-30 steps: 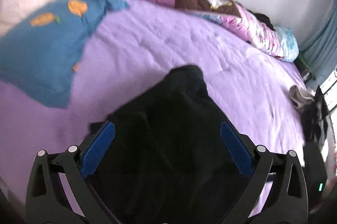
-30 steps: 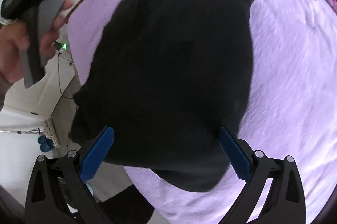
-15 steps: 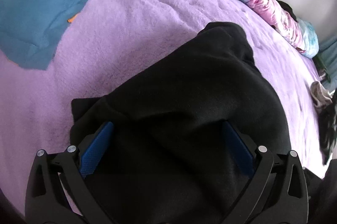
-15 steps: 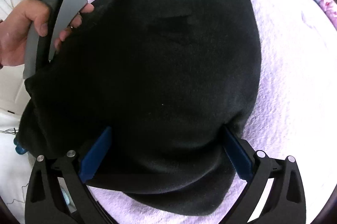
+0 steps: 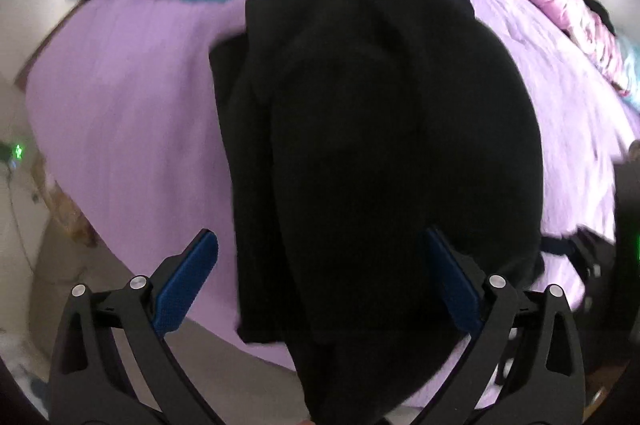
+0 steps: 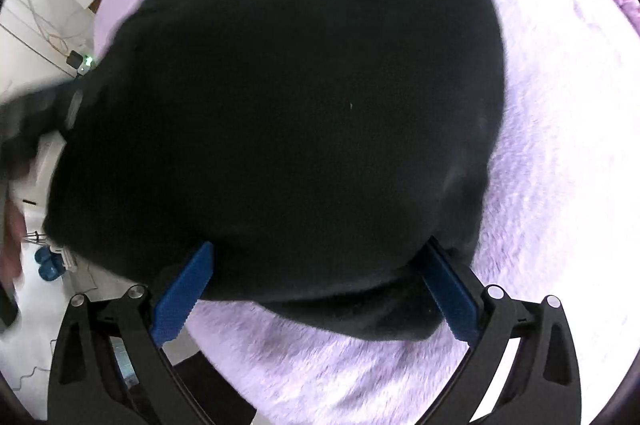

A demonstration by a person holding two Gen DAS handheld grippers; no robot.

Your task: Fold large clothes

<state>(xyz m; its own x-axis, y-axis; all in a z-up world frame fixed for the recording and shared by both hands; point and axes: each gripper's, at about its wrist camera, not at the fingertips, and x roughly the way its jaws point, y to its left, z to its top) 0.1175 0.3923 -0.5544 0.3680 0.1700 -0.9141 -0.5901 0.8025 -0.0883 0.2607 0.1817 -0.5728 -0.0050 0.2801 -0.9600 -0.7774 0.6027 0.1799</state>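
Fingers first, left side: my left gripper (image 5: 318, 279) has its blue pads spread wide, gripping nothing, and over the last second it has pulled back from the black garment (image 5: 376, 129), so more of the purple bedspread (image 5: 132, 113) and the bed's near edge now show. The garment lies folded lengthwise on the bed, its near end hanging over the edge toward me, a narrower layer showing along its left side. My right gripper (image 6: 320, 285) is equally wide open and has crept closer, its pads now bracketing the garment's near edge without clamping. I read this as a fold just laid down and released; next comes a crosswise fold.
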